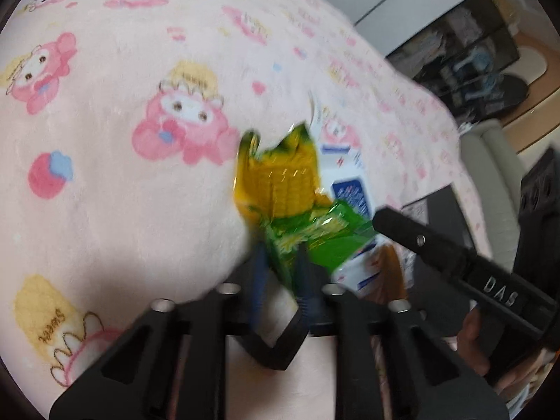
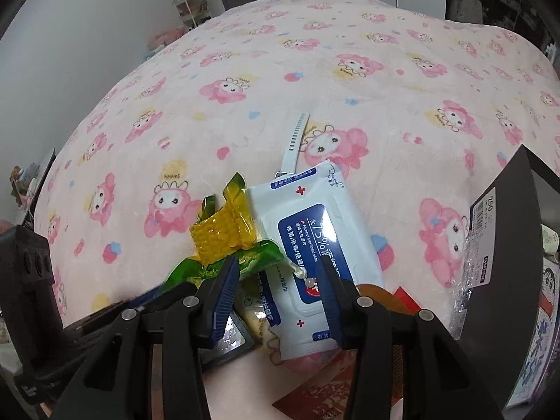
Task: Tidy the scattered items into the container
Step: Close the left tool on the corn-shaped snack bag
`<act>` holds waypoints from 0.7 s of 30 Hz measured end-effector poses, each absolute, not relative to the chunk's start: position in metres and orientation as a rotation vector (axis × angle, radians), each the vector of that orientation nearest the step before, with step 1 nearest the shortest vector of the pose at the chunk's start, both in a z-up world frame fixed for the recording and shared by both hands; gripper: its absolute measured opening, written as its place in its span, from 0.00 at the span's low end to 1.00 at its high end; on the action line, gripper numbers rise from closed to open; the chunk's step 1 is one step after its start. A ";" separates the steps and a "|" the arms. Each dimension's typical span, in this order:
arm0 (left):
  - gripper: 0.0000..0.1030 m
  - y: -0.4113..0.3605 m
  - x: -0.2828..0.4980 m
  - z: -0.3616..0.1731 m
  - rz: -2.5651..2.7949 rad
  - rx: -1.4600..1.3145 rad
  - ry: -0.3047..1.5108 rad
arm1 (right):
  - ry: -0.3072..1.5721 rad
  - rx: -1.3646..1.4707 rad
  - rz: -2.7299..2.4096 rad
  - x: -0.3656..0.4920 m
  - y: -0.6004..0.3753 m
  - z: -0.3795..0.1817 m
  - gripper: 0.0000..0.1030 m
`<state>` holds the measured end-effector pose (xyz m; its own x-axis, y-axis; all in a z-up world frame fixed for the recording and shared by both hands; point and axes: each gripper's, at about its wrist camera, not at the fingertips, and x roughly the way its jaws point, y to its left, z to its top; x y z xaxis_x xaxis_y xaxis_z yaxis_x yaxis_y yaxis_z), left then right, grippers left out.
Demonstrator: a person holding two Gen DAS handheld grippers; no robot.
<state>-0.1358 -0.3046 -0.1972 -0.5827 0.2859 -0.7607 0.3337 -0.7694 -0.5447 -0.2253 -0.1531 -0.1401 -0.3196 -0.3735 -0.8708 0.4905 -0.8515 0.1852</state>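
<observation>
Corn packet (image 2: 224,234) glossy plastic film; wipes pack (image 2: 315,231) smooth plastic; blanket (image 2: 315,70) soft matt fleece.

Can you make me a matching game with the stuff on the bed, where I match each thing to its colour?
Things:
1. corn snack packet
2. wet wipes pack
3. watch strap
4. blanket

Colours:
A. pink with cartoon characters
B. yellow and green
C. plain white with little holes
D. white with a dark blue label

Pairs: 1-B, 2-D, 3-C, 4-A
</observation>
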 end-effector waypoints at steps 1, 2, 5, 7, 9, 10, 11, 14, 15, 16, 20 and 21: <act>0.09 -0.301 -0.135 -0.195 -2.565 1.421 1.030 | 0.169 1.417 -2.153 -0.227 -0.158 -0.145 0.40; 0.09 -0.297 -0.135 -0.193 -2.571 1.422 1.004 | 0.177 1.441 -2.102 -0.228 -0.163 -0.153 0.40; 0.08 -0.289 -0.130 -0.185 -2.589 1.421 0.957 | 0.186 1.487 -2.002 -0.226 -0.172 -0.170 0.36; 0.08 -0.284 -0.124 -0.183 -2.600 1.431 0.965 | 0.165 1.477 -2.007 -0.221 -0.168 -0.169 0.31; 0.08 -0.276 -0.116 -0.179 -2.618 1.443 0.948 | 0.169 1.456 -2.015 -0.211 -0.162 -0.163 0.29; 0.08 -0.272 -0.112 -0.177 -2.627 1.450 0.937 | 0.180 1.443 -2.018 -0.206 -0.158 -0.160 0.26; 0.08 -0.264 -0.108 -0.174 -2.639 1.461 0.911 | 0.186 1.434 -2.016 -0.200 -0.153 -0.157 0.25; 0.09 -0.241 -0.093 -0.164 -2.674 1.493 0.841 | 0.157 1.442 -2.021 -0.184 -0.133 -0.150 0.23; 0.09 -0.234 -0.088 -0.162 -2.685 1.506 0.832 | 0.146 1.449 -2.024 -0.179 -0.126 -0.149 0.22; 0.09 -0.225 -0.083 -0.160 -2.698 1.524 0.826 | 0.136 1.456 -2.026 -0.175 -0.119 -0.147 0.22; 0.09 -0.193 -0.068 -0.157 -2.734 1.601 0.812 | 0.132 1.471 -2.057 -0.151 -0.085 -0.142 0.22; 0.10 -0.186 -0.065 -0.158 -2.741 1.621 0.812 | 0.133 1.477 -2.067 -0.147 -0.077 -0.143 0.22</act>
